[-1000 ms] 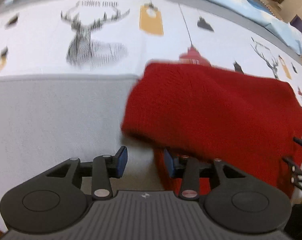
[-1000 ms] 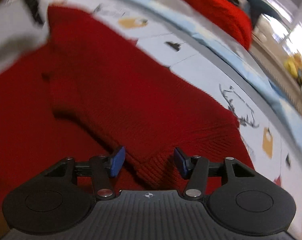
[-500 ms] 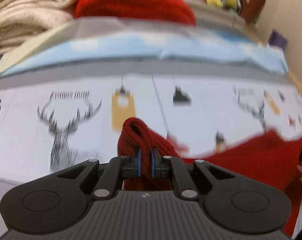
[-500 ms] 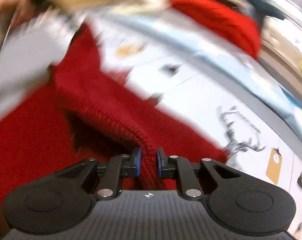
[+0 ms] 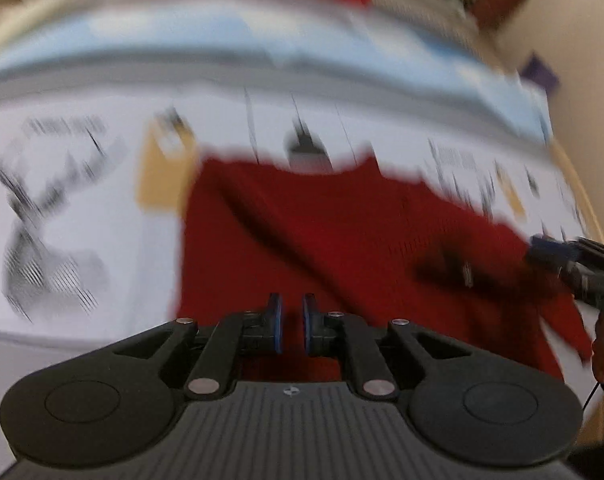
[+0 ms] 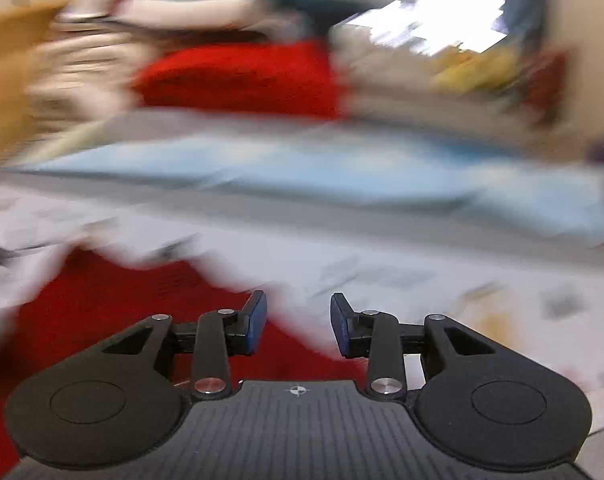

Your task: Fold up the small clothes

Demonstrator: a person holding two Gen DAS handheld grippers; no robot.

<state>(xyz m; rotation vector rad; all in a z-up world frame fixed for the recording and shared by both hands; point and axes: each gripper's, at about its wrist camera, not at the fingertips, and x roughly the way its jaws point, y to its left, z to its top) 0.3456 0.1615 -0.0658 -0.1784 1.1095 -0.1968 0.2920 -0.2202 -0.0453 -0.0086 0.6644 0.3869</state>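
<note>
- My left gripper [image 5: 291, 322]: jaws nearly shut, pinching the red sweater [image 5: 342, 240], which lies spread on the printed sheet [image 5: 81, 200].
- My right gripper [image 6: 297, 326]: jaws just opened, nothing between them.

- Nothing I can read in either of my wrist views; both are smeared by motion
- On the printed sheet [image 5: 81, 184], near its left edge in the left wrist view, a short dark row sits above the antler drawing and could be lettering, but it is too blurred to make out
- A second dark row like it shows on the same sheet toward its right edge, equally unreadable
- The yellow tag shapes [image 5: 163, 172] printed on the sheet carry no legible writing
- On the body of each of my grippers there is only a small round crosshair mark [image 6: 297, 391], a symbol with no letters or digits
</note>
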